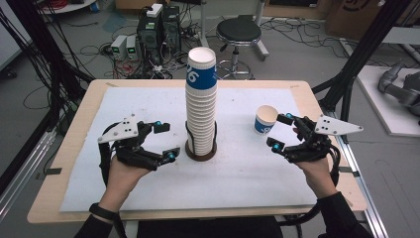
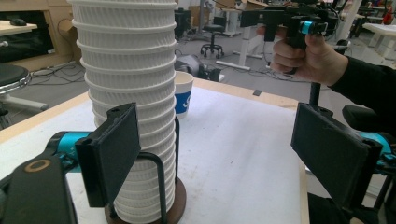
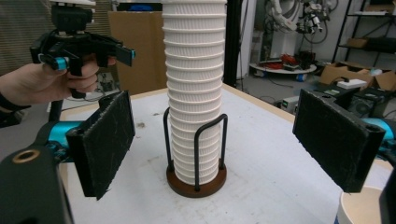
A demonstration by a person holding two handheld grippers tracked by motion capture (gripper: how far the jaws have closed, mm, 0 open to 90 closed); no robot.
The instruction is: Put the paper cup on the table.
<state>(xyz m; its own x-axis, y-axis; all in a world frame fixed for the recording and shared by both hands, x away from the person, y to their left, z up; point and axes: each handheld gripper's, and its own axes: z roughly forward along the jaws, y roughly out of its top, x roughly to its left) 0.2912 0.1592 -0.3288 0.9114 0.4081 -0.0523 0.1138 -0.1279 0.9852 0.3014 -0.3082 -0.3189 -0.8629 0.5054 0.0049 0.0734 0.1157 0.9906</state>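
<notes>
A tall stack of white ribbed paper cups (image 1: 201,109) stands in a black wire holder with a round brown base (image 1: 200,154) at the middle of the table; the top cup bears a blue band. One single blue-and-white cup (image 1: 265,119) stands upright to the right. My left gripper (image 1: 166,141) stands open just left of the holder, nothing between its pads. Open as well, my right gripper (image 1: 280,132) sits beside the single cup. In the left gripper view the stack (image 2: 128,93) rises behind the left pad (image 2: 112,154). The right gripper view has the stack (image 3: 195,93) ahead between wide jaws.
A white mat (image 1: 247,173) covers the wooden table (image 1: 74,144). Beyond the far edge the floor holds a black stool (image 1: 238,32), computer boxes (image 1: 158,29) and loose cables. Black frame posts (image 1: 356,54) rise at both sides.
</notes>
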